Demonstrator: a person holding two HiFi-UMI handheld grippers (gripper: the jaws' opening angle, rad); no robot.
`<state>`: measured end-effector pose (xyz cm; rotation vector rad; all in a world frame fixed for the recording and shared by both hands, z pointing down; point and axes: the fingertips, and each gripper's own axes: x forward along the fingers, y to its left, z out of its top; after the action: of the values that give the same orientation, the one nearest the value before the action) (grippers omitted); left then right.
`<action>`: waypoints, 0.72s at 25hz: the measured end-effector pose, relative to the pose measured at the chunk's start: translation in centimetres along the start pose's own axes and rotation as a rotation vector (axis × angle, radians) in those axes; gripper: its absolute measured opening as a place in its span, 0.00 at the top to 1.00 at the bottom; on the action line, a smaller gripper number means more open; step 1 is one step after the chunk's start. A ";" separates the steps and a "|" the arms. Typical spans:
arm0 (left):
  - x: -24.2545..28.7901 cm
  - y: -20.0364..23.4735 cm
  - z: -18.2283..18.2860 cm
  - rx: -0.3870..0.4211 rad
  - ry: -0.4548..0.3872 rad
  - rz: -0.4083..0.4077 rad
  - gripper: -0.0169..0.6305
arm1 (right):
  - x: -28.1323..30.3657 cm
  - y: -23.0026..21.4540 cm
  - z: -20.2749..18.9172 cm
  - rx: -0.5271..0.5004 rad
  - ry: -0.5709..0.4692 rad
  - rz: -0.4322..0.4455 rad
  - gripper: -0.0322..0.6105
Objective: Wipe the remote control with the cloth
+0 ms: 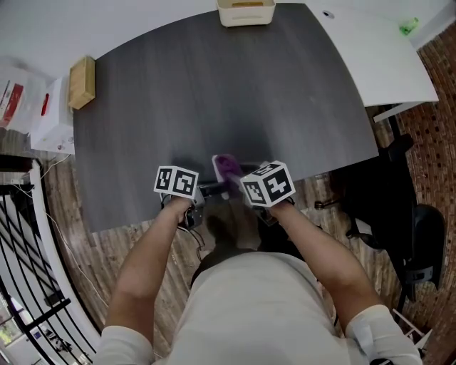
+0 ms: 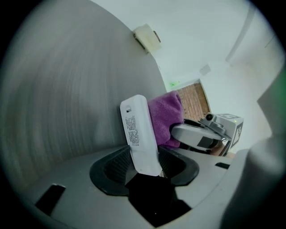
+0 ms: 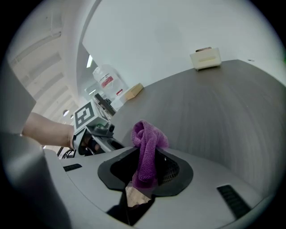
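A white remote control (image 2: pixel 139 134) stands upright and tilted between the jaws of my left gripper (image 2: pixel 145 163), which is shut on its lower end. Its printed back faces the left gripper view. Right beside it hangs a purple cloth (image 2: pixel 166 117), bunched and pinched in my right gripper (image 3: pixel 145 172), which is shut on it. In the head view both grippers meet over the near edge of the dark table (image 1: pixel 228 93), and the cloth (image 1: pixel 226 165) shows between the two marker cubes. The cloth touches the remote's right side.
A beige box (image 1: pixel 246 11) sits at the table's far edge and a wooden block (image 1: pixel 82 80) at its left corner. White cartons (image 1: pixel 50 114) stand left of the table. A white desk (image 1: pixel 385 57) and a black chair (image 1: pixel 402 214) are on the right.
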<state>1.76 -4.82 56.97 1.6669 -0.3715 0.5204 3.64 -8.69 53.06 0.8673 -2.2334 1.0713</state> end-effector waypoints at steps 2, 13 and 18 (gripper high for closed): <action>-0.3 0.1 -0.7 -0.003 0.009 -0.013 0.68 | 0.6 1.1 0.2 -0.027 0.009 0.028 0.78; -4.7 3.1 -4.8 0.418 0.133 0.312 0.64 | 4.3 4.4 -0.6 -0.246 0.136 0.048 0.78; -8.5 4.2 -3.6 0.913 0.211 0.593 0.64 | 3.0 4.3 1.0 -0.222 0.075 0.059 0.78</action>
<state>-8.06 -2.35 56.30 2.3339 -0.5144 1.4559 -1.67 -8.36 52.42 0.6602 -2.2737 0.8469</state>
